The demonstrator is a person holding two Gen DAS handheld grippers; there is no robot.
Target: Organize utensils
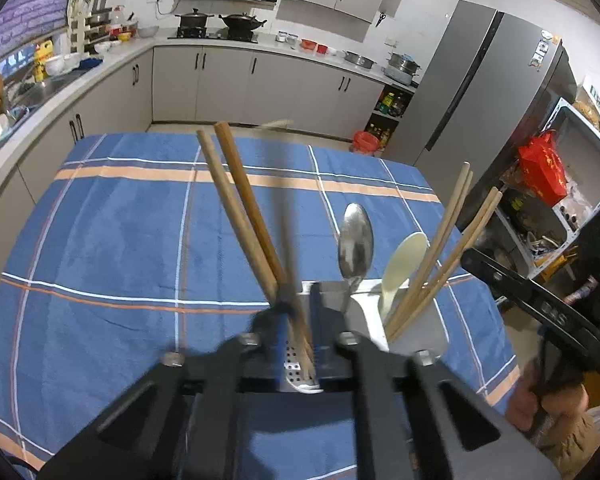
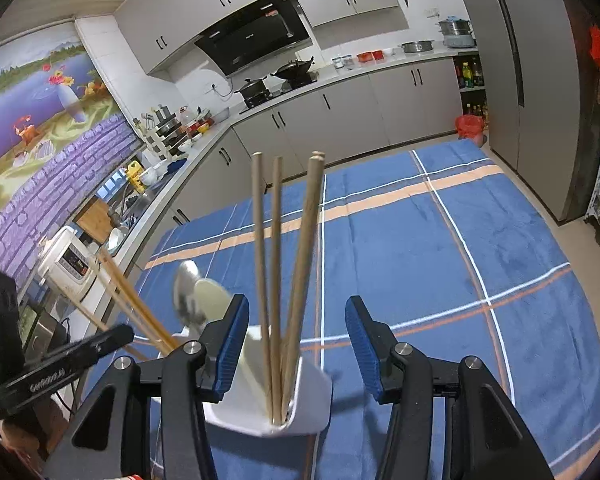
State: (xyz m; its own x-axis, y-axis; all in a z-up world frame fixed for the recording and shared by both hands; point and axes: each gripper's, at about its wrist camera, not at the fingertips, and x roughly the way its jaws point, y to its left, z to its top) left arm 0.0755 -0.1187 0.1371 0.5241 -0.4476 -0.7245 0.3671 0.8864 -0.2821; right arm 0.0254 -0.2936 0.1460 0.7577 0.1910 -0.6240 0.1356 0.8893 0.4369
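A white utensil holder [image 2: 300, 396] stands on the blue checked tablecloth [image 2: 440, 260]; it also shows in the left wrist view [image 1: 416, 328]. It holds several light wooden chopsticks [image 2: 276, 280], a metal spoon [image 1: 355, 246] and a cream plastic spoon [image 1: 402, 268]. My left gripper [image 1: 298, 320] is shut on a pair of dark brown chopsticks [image 1: 240, 208], their lower ends in the holder's perforated metal compartment [image 1: 294, 368]. My right gripper [image 2: 296, 344] is open, its blue pads [image 2: 234, 344] on either side of the holder's right end.
The tablecloth [image 1: 120, 240] covers the table beyond the holder. Kitchen counters [image 1: 260, 44] with pots lie behind, a grey fridge [image 1: 480, 80] at the right. A cluttered shelf with a red bag [image 1: 542, 168] stands at the table's right edge.
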